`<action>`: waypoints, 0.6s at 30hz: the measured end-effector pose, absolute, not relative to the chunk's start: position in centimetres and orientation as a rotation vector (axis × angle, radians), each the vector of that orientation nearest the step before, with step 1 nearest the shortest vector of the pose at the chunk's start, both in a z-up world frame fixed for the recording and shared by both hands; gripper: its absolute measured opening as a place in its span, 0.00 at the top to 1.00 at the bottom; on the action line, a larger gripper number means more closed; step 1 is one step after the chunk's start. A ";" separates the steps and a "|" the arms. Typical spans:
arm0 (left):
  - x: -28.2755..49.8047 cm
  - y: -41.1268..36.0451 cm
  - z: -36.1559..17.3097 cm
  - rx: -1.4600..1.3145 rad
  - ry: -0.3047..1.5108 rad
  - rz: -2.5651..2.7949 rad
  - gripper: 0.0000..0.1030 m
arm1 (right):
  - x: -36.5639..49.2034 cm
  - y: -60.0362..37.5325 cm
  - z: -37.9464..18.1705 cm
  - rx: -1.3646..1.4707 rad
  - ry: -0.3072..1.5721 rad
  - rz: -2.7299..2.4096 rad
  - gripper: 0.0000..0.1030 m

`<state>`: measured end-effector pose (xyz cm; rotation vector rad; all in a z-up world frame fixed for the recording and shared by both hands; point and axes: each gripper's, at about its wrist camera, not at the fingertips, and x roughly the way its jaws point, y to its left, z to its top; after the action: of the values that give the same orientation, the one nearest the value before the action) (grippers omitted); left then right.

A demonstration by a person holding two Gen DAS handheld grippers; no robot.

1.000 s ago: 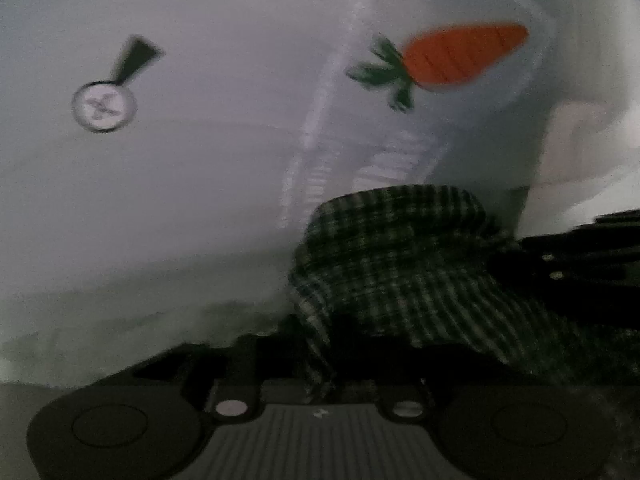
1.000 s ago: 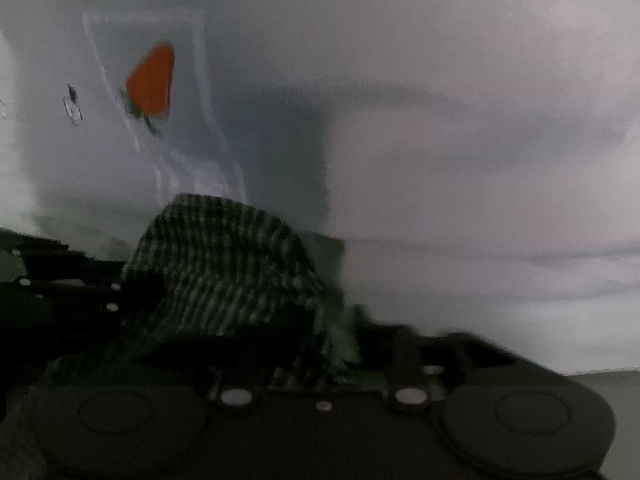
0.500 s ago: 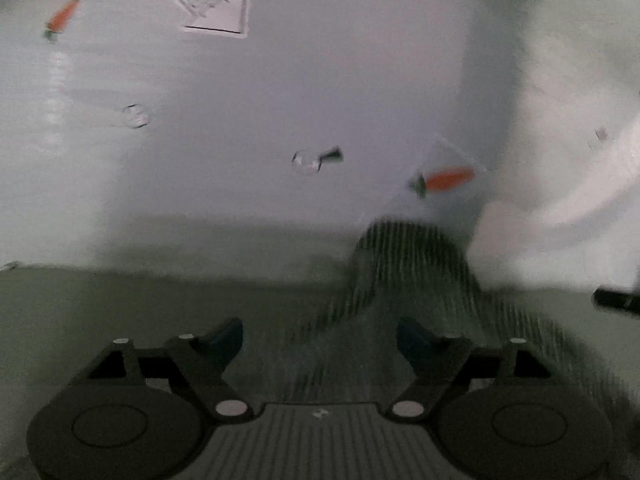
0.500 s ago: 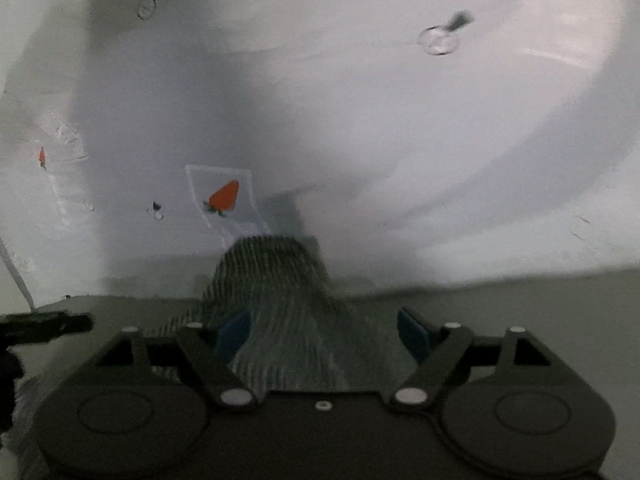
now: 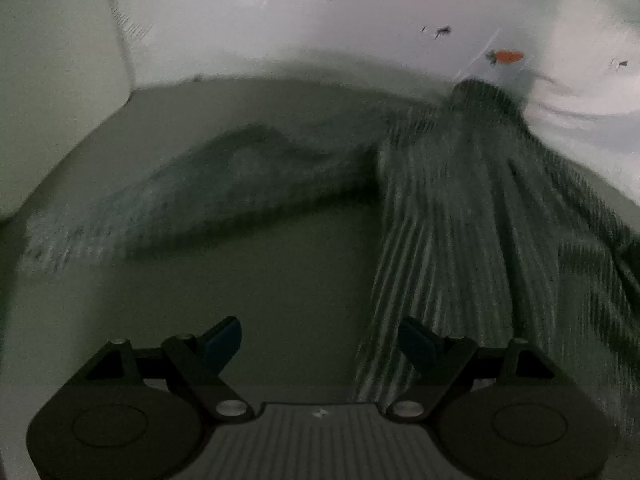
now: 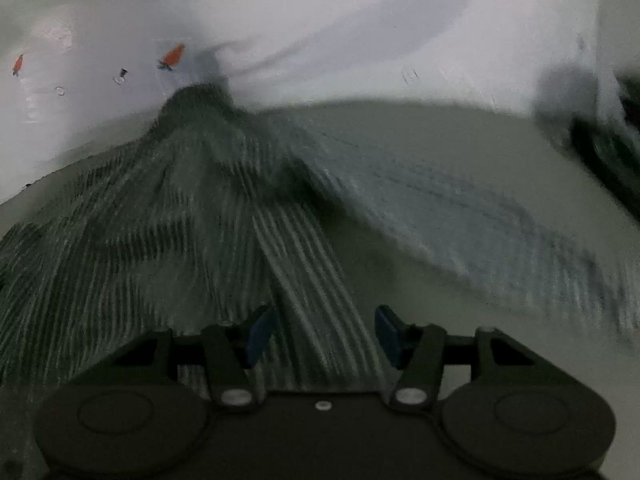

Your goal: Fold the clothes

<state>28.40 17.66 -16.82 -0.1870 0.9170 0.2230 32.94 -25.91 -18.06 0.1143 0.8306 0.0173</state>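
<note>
— Where's the shirt (image 5: pixel 460 208) now?

— Flat on the grey surface (image 5: pixel 280 280), spread lengthwise. Its far end reaches up to the white sheet (image 5: pixel 360 20), the one printed with little carrots (image 5: pixel 507 56). It's checked, dark green and white, though the pictures are blurred into streaks.

— Sleeves?

— One sleeve (image 5: pixel 192 200) lies out to the side in the left claw's view. In the right claw's view the other sleeve (image 6: pixel 460 216) stretches off the opposite way. Neither is folded in, as far as I can make out.

— And the claws, are they holding anything?

— The left claw (image 5: pixel 320 344) is wide apart and empty. Bare surface shows between its fingers, and the shirt's edge runs just under the finger (image 5: pixel 416 344) nearer the cloth. No grip there.

— The right one?

— The right claw (image 6: pixel 322 336) stands over the cloth with its jaws closing. The fabric shows between its blue pads (image 6: pixel 260 332), but I don't see them pressing on it. I'd call it unclamped for now.

— So how far along are we?

— Early, by my reckoning. The shirt looks laid out and roughly flattened, which is the groundwork. No fold is visible in it anywhere. Both sleeves have to come in, then the body needs folding over. There are ridges down the middle too, so it may want smoothing first.

— What's that dark shape far right?

— In the right claw's view? Too blurred; I can't tell.
</note>
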 end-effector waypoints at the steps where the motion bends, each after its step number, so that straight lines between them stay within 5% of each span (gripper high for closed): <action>1: 27.3 17.8 -17.2 -0.205 0.938 0.228 0.16 | 32.6 -26.1 -18.7 0.119 0.846 0.010 0.43; 5: 24.1 18.2 -18.8 -0.321 0.990 0.228 0.16 | 31.5 -26.9 -20.4 0.154 0.897 0.021 0.42; 7: 23.4 18.1 -19.2 -0.344 0.978 0.242 0.22 | 31.1 -27.1 -21.0 0.169 0.916 0.034 0.48; 8: 23.2 18.0 -19.2 -0.349 0.973 0.248 0.25 | 30.7 -27.3 -21.0 0.168 0.914 0.036 0.60; 9: 23.0 17.9 -19.1 -0.353 0.972 0.250 0.40 | 30.4 -27.5 -20.7 0.168 0.917 0.042 0.81; 10: 22.9 17.9 -18.9 -0.358 0.972 0.251 0.67 | 30.3 -27.7 -20.3 0.183 0.923 0.056 0.90; 12: 22.6 17.8 -18.6 -0.378 0.973 0.249 0.98 | 29.7 -28.2 -19.1 0.235 0.891 0.075 0.93; 18: 18.9 19.2 -12.7 -0.493 0.835 0.201 0.99 | 25.3 -33.4 -12.9 0.570 0.701 0.090 0.94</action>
<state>18.85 19.16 -12.66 -0.4929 0.8347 0.2010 25.34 -33.43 -12.94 0.5704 0.7014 0.0900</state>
